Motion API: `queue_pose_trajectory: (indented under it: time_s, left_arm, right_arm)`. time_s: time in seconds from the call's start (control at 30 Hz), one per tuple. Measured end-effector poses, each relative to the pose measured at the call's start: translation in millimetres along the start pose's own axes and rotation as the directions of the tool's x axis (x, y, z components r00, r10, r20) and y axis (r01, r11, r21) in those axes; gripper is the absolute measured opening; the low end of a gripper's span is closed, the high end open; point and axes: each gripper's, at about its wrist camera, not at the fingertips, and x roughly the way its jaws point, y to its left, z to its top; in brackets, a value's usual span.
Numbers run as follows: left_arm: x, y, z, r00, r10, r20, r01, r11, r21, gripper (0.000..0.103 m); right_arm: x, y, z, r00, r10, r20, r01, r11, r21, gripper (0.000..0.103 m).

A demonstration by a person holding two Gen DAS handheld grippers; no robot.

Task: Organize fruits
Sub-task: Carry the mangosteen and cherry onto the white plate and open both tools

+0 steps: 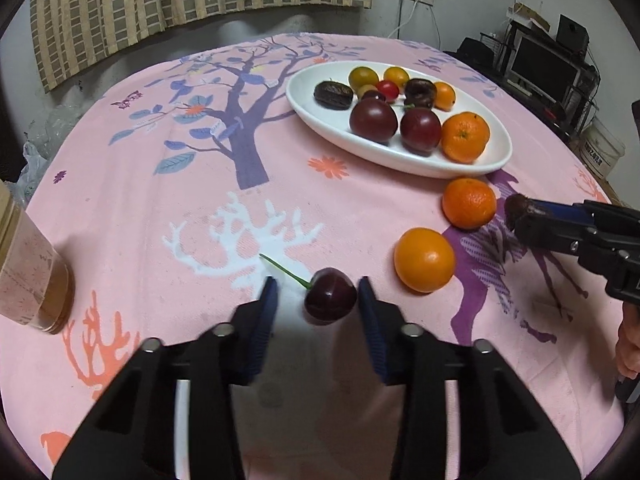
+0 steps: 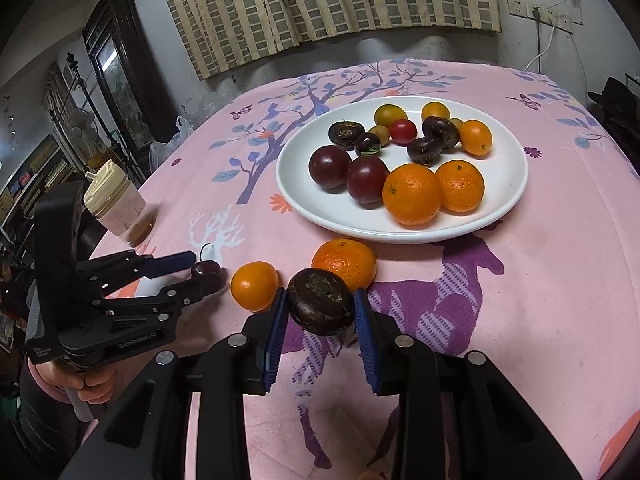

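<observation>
1. dark red and glossy, the cherry (image 1: 330,295) in my left wrist view sits on the pink desk (image 1: 160,220) between the fingers of my left gripper (image 1: 318,300). the jaws stand open wider than the fruit, and i cannot tell whether the right pad touches it. its green stem points away to the left.
2. i judge the cherry light, soft-skinned and slick, so i would close on its round body, not the stem, and gently.
3. same view: two oranges lie loose near the white plate (image 1: 320,124), one orange (image 1: 425,260) just right of the cherry.
4. in my right wrist view, my right gripper (image 2: 320,308) is clamped on a dark, flattened water chestnut (image 2: 321,306), which is held between the blue pads and seems raised above the desk, short of the plate.
5. it looks firm and rough, so i judge this side hold should not slip.
</observation>
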Motion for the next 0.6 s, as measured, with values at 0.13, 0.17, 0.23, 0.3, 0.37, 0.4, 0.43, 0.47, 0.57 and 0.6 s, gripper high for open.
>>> queue_pose_trajectory:
  time_s: [0.13,0.17,0.23,0.3,0.37,0.4,0.43,0.47,0.57,0.6]
  left_arm:
    - [4.0,-4.7,-2.2,1.000,0.000,-0.010,0.000,1.000,0.021,0.026]
    - [4.3,-5.1,-2.5,1.000,-0.003,-0.012,0.003,1.000,0.022,0.026]
    - [1.9,-4.4,-2.0,1.000,-0.016,-0.009,0.016,1.000,0.008,0.026]
    - [-7.0,-1.7,1.4,0.999,-0.041,0.015,0.041,0.999,-0.023,0.026]
    - [-20.7,0.4,9.9,0.996,-0.071,0.061,0.074,0.996,-0.045,0.026]
    - [-27.8,0.9,18.4,0.992,-0.091,0.085,0.096,0.994,-0.052,0.026]
    - [-30.8,0.0,26.1,0.989,-0.106,0.099,0.111,0.993,-0.048,0.026]
    - [-33.0,-1.6,36.6,0.987,-0.115,0.112,0.120,0.992,-0.042,0.026]
    - [-28.3,-11.9,75.6,0.983,-0.109,0.146,0.112,0.994,-0.009,0.026]
    - [-22.8,-15.4,88.3,0.982,-0.114,0.149,0.116,0.993,-0.007,0.026]
  right_arm:
    - [-0.7,0.4,-0.7,1.000,-0.007,0.000,0.007,1.000,-0.001,0.034]
    - [-0.9,0.1,-0.6,1.000,-0.007,0.001,0.007,1.000,-0.001,0.034]
    - [-3.6,-0.7,-0.5,1.000,-0.010,0.013,0.010,1.000,-0.001,0.034]
    - [-9.5,-2.7,0.6,0.999,-0.019,0.043,0.020,1.000,-0.003,0.034]
    - [-15.9,-6.2,5.9,0.996,-0.025,0.086,0.024,1.000,0.002,0.034]
    - [-20.4,-9.6,12.5,0.992,-0.037,0.122,0.036,0.999,0.010,0.034]
    - [-22.1,-12.4,18.5,0.988,-0.046,0.147,0.044,0.999,0.018,0.034]
    - [-23.5,-16.3,25.4,0.983,-0.056,0.174,0.052,0.998,0.027,0.034]
    - [-17.0,-32.0,52.0,0.968,-0.110,0.226,0.101,0.993,0.053,0.034]
    - [-11.1,-38.9,62.0,0.963,-0.130,0.235,0.119,0.991,0.059,0.034]
